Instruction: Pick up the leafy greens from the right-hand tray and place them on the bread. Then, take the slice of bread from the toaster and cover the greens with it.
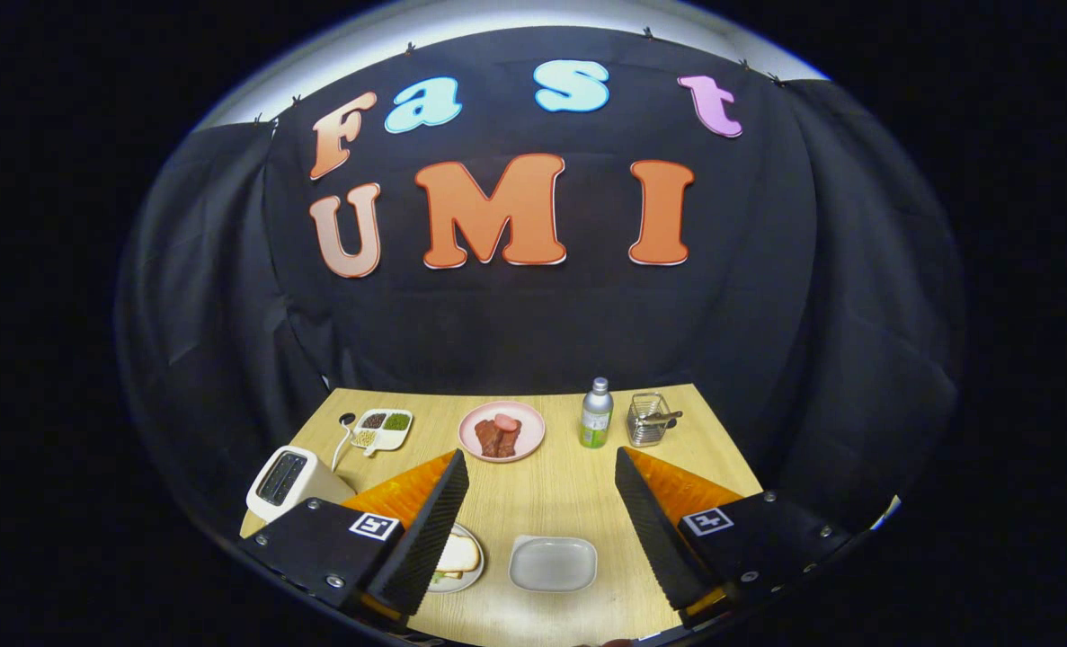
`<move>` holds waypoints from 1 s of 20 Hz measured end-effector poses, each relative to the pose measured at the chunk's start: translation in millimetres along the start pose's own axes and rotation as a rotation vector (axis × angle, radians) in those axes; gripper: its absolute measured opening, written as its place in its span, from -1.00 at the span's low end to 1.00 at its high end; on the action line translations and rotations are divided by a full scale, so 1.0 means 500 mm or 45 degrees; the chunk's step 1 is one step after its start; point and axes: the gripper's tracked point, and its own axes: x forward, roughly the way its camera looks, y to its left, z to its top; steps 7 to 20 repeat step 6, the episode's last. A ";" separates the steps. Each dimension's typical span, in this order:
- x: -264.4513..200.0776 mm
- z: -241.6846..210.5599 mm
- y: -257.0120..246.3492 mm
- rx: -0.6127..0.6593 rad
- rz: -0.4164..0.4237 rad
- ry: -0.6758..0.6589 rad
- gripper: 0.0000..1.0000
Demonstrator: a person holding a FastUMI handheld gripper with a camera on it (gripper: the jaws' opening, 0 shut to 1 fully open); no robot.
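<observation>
My gripper (540,463) is open above the wooden table (551,499), nothing between its fingers. Below and between the fingers lies a grey tray (553,563) with nothing in it. To its left a small plate (472,575) carries a slice of bread (459,555), half hidden by my left finger (425,530). A thin green edge shows under the slice. The white toaster (286,481) stands at the table's left edge, beyond the left finger; its slots look dark and I cannot tell what is in them.
At the back of the table stand a pink plate of meat (501,431), a green-labelled bottle (596,413) and a wire basket (650,420). A white divided dish (382,429) with small fillings sits behind the toaster, by its cord.
</observation>
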 end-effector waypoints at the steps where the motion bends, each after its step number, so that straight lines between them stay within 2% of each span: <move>1: -0.004 0.005 -0.009 0.004 -0.014 -0.021 0.97; 4: -0.003 0.008 -0.024 0.020 -0.040 -0.036 0.97; 20: 0.008 0.001 -0.025 0.011 -0.036 -0.026 0.97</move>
